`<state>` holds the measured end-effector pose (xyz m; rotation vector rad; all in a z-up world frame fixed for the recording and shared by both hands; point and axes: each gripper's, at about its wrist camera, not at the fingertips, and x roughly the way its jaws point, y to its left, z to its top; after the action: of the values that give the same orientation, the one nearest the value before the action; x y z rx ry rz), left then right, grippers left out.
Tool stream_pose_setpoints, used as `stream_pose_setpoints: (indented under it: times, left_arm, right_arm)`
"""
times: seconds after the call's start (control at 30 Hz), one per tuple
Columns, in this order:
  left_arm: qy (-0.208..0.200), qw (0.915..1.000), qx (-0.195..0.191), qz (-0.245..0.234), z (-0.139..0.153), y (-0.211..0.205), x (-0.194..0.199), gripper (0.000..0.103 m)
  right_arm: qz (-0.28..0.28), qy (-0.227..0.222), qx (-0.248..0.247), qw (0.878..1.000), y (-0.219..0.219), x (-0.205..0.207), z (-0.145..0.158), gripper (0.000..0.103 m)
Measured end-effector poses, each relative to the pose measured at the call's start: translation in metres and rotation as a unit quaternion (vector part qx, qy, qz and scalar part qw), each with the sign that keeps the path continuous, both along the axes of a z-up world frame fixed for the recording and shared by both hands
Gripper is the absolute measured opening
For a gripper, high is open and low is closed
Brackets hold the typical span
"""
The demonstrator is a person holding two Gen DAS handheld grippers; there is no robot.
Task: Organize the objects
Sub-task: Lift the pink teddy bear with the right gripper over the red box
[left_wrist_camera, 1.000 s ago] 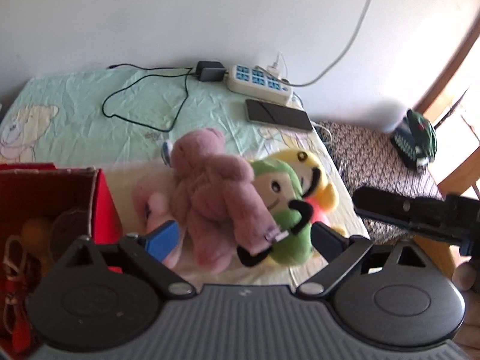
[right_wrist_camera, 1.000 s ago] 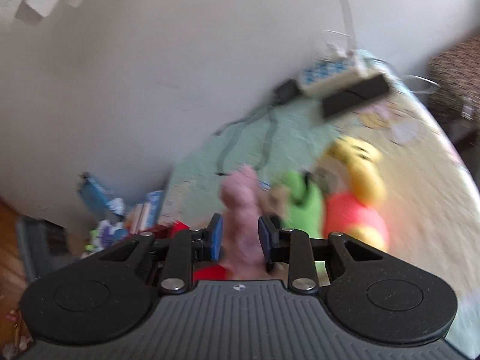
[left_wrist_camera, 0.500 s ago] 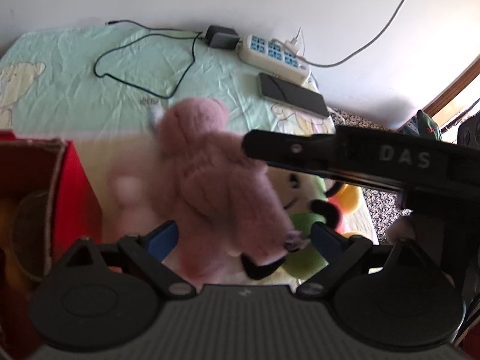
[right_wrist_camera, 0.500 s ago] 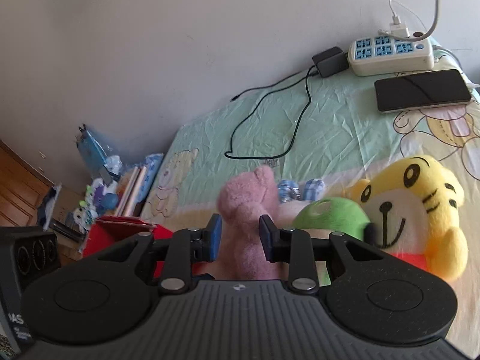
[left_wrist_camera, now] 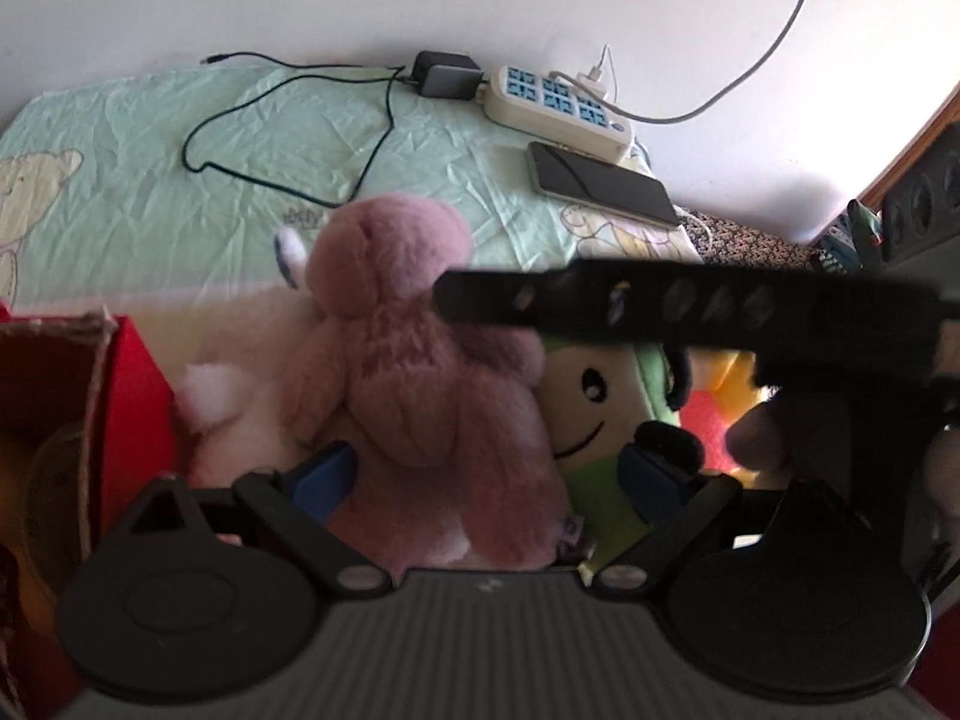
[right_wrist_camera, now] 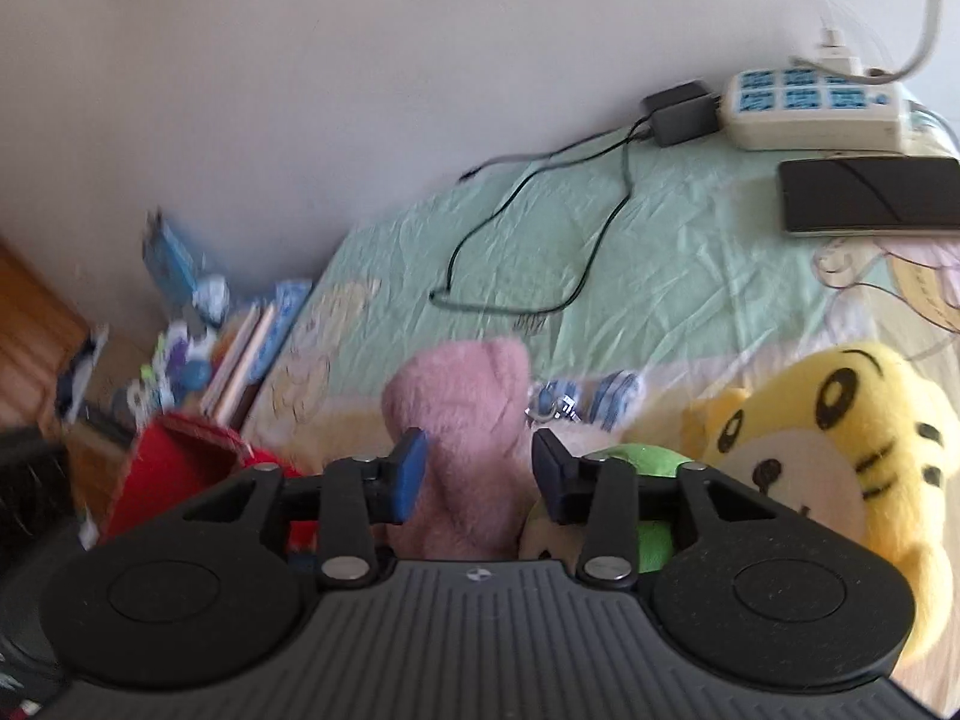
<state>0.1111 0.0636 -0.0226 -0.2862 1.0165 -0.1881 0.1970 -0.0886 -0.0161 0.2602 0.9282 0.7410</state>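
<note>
Across the left wrist view, a dark blurred bar of the right gripper (left_wrist_camera: pixel 690 306) is masking the green plush (left_wrist_camera: pixel 591 408) and the yellow tiger plush (right_wrist_camera: pixel 840 450) at 3 o'clock. At 9 o'clock, the red box (left_wrist_camera: pixel 129 396) is running off the frame, its contents too dim to name. On the bed (left_wrist_camera: pixel 270 138), the pink plush bear (left_wrist_camera: pixel 420 390) is lying between the wide-spread fingers of the left gripper (left_wrist_camera: pixel 486 474), released. The right gripper (right_wrist_camera: pixel 477 471) has just been opening; the bear is sitting between its pads, the grip loosened.
</note>
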Motion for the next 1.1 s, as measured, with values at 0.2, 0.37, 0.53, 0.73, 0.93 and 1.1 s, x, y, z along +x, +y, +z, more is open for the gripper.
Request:
stream_pose_setpoints:
  times: [0.2,0.37,0.53,0.73,0.93,1.1]
  left_arm:
    - [-0.020,0.9997,-0.006,-0.012,0.005,0.001,-0.002,0.092]
    - [-0.028,0.9995,-0.010,-0.006,0.006,0.001,-0.009,0.082]
    - [-0.044,0.9987,-0.019,-0.014,0.021,-0.003,-0.020,0.081]
    - [-0.102,0.9943,-0.028,-0.011,0.059,-0.005,-0.051,0.077]
    - [-0.153,0.9880,-0.022,0.007,0.097,0.008,-0.089,0.077]
    - [-0.179,0.9829,0.002,0.042,0.117,0.039,-0.124,0.076]
  right_arm:
    - [0.047,-0.011,-0.007,0.999,0.001,-0.010,0.006,0.021]
    - [0.045,0.009,0.023,0.999,-0.012,-0.021,0.009,0.019]
    - [0.027,-0.009,0.073,0.997,-0.025,-0.045,0.029,0.019]
    - [0.014,-0.064,0.098,0.993,-0.033,-0.076,0.067,0.019]
    - [0.058,-0.079,0.165,0.981,-0.020,-0.099,0.095,0.018]
    - [0.107,-0.068,0.212,0.969,0.024,-0.113,0.102,0.015]
